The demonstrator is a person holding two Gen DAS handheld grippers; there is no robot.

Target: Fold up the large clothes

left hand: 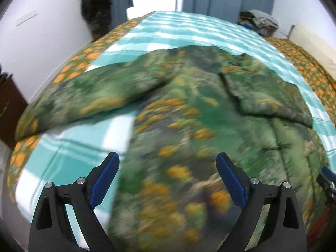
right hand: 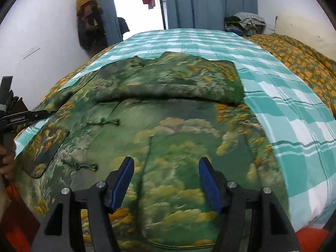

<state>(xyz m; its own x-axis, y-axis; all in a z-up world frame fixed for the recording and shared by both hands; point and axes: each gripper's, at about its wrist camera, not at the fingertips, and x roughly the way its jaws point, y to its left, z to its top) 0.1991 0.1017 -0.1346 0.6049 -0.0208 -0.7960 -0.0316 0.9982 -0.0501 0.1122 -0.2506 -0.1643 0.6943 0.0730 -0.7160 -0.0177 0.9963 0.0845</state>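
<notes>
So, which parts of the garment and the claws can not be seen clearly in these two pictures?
- Left wrist view: the near part of the green printed garment is smeared by motion blur; its print and edge there are unreadable.
- Left wrist view: the right claw is cut off by the image edge.
- Right wrist view: the garment hem is hidden behind the right claw and the bottom edge.
- Right wrist view: the left claw is only partly visible; its opening is unclear.

garment (right hand: pixel 168 130): 1 | knot fastenings (right hand: pixel 103 122): 2 | checked sheet (right hand: pixel 294 113): 1 | tongs (right hand: pixel 166 180): 2
</notes>
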